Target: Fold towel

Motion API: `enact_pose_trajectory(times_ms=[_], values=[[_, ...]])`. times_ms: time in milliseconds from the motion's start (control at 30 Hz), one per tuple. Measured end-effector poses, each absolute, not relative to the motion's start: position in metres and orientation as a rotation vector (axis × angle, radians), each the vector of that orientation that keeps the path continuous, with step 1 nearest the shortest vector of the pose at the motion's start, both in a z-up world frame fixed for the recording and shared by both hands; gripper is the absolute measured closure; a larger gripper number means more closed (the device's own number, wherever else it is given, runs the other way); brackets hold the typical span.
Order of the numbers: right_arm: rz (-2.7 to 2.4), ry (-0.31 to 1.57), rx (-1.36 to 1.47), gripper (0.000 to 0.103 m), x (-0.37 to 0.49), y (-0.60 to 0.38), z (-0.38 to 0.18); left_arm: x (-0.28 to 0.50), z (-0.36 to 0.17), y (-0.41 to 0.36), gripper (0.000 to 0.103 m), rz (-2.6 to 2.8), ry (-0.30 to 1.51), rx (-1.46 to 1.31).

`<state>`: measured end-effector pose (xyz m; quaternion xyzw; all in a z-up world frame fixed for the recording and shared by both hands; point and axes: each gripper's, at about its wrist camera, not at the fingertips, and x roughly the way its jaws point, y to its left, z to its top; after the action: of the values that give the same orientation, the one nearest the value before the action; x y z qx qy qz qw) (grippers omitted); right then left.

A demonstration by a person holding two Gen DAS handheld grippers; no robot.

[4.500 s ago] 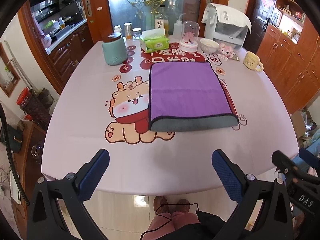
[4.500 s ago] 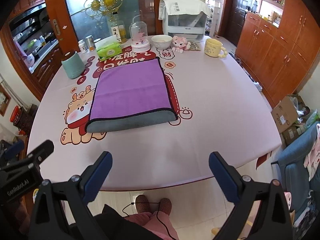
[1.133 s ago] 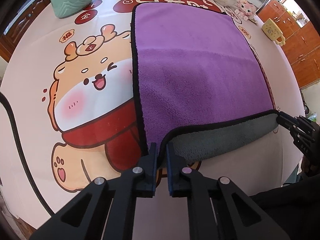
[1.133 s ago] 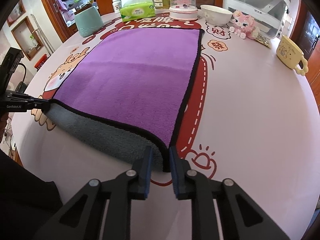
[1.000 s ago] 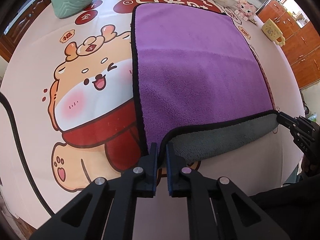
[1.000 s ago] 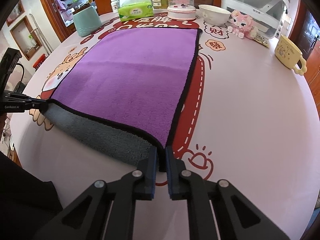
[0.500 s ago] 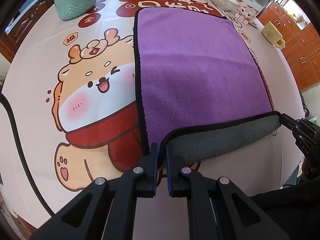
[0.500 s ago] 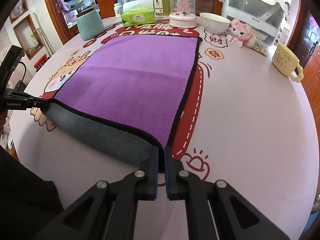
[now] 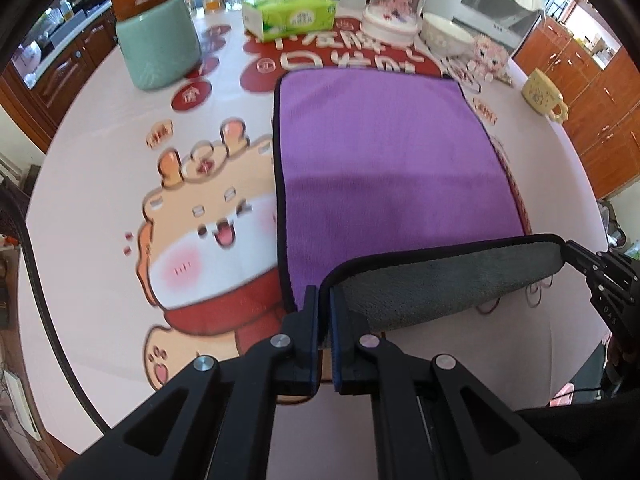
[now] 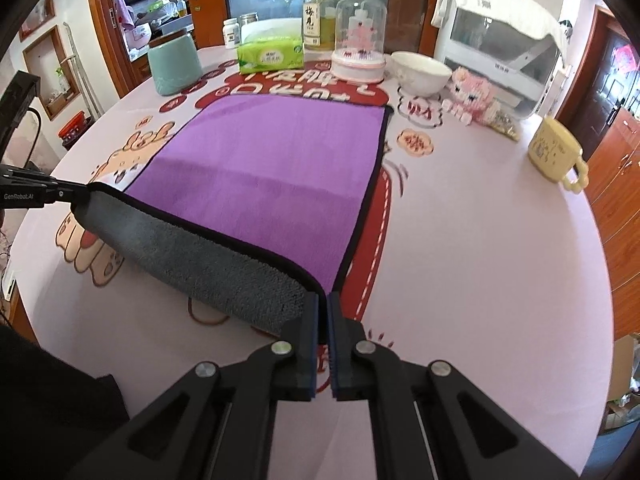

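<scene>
A purple towel with a grey underside and black trim lies on the pink printed tablecloth. It also shows in the right wrist view. My left gripper is shut on the towel's near left corner. My right gripper is shut on the near right corner. Both corners are lifted off the table, so the near edge curls up and shows its grey side. The right gripper shows at the right of the left wrist view. The left gripper shows at the left of the right wrist view.
Beyond the towel stand a green jar, a tissue box, a glass dome, a white bowl, a pink plush toy and a yellow mug. The table's near edge is just below the grippers.
Both grippers closed on the towel's near corners, then rose and moved forward, lifting the near edge higher off the table and curling it over.
</scene>
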<state>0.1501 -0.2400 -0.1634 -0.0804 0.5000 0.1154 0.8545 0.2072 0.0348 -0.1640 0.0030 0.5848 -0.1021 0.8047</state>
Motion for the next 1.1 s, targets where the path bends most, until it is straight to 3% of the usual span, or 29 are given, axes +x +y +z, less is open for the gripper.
enact_pose_trajectory(times_ms=[533,1100], values=[[0.191,0.881,-0.181,0.1,0.212,-0.242,-0.101,0.271,-0.106,0.037,0.1,-0.204,1.14,0.036],[0.169,0.78,-0.18,0.1,0.3,-0.241,-0.092,0.359,-0.098,0.034,0.1,-0.179,1.054,0.044]])
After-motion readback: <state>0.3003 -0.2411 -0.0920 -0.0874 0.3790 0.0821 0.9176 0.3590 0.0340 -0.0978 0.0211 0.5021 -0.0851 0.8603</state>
